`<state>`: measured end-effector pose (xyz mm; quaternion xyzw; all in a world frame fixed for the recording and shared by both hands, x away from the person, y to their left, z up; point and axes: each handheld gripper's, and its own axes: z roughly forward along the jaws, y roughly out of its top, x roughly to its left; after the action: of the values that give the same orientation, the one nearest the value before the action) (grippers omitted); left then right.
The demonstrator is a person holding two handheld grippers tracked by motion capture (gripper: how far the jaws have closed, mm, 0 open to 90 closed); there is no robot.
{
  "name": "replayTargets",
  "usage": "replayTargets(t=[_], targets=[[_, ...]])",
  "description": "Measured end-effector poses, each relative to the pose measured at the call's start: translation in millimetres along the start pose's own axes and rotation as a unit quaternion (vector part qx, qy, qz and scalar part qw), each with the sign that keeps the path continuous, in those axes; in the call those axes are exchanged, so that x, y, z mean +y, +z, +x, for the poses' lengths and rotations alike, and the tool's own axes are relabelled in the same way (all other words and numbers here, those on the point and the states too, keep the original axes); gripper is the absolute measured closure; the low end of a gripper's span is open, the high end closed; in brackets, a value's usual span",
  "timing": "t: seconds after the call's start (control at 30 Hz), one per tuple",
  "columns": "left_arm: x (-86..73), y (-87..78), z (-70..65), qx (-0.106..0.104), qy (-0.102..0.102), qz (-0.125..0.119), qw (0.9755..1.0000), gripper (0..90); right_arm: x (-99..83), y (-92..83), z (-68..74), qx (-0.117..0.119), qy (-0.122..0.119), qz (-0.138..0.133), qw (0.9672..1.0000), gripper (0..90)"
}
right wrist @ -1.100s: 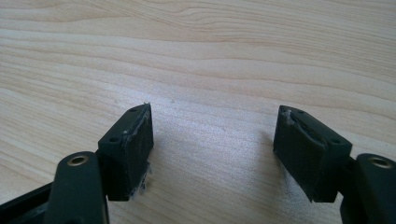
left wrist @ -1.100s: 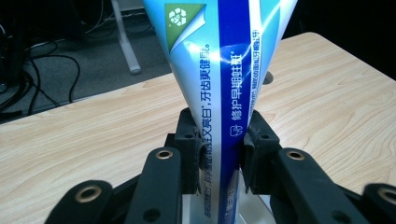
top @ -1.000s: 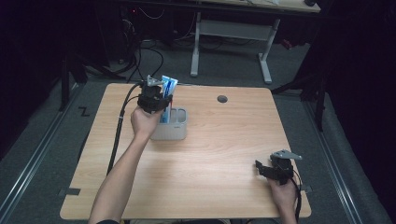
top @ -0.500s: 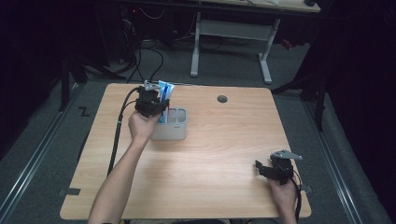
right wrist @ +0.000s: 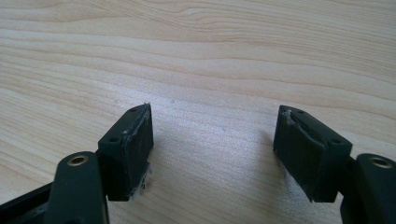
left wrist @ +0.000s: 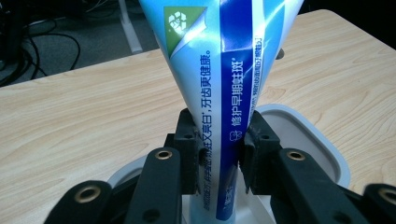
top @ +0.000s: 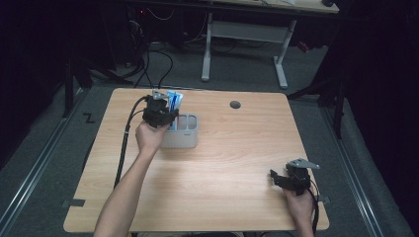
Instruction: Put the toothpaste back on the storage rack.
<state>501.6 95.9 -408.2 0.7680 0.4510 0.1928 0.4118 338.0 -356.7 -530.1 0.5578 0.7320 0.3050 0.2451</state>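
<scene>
Wood table (top: 237, 163) w/ grommet hole (top: 235, 104); white desk frame (top: 244, 37) behind.

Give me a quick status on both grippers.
Left gripper shut on toothpaste tube, above grey organizer. Right gripper open, empty, over table. Nothing in the way.
</scene>
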Motion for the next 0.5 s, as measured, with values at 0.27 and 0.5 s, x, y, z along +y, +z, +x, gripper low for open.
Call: replayTargets(t=[0.27, 0.5], targets=[[-4.9, 4.0, -0.7, -0.001, -0.004, 0.005, 1.0, 71.2, 0.0, 0.0, -0.1, 0.0, 0.0, 0.0, 1.0, 28.5], [-8.4, 6.2, 0.0, 0.002, -0.002, 0.014, 0.9999, 70.8, 0.0, 0.0, -0.1, 0.0, 0.0, 0.0, 1.0, 28.5]])
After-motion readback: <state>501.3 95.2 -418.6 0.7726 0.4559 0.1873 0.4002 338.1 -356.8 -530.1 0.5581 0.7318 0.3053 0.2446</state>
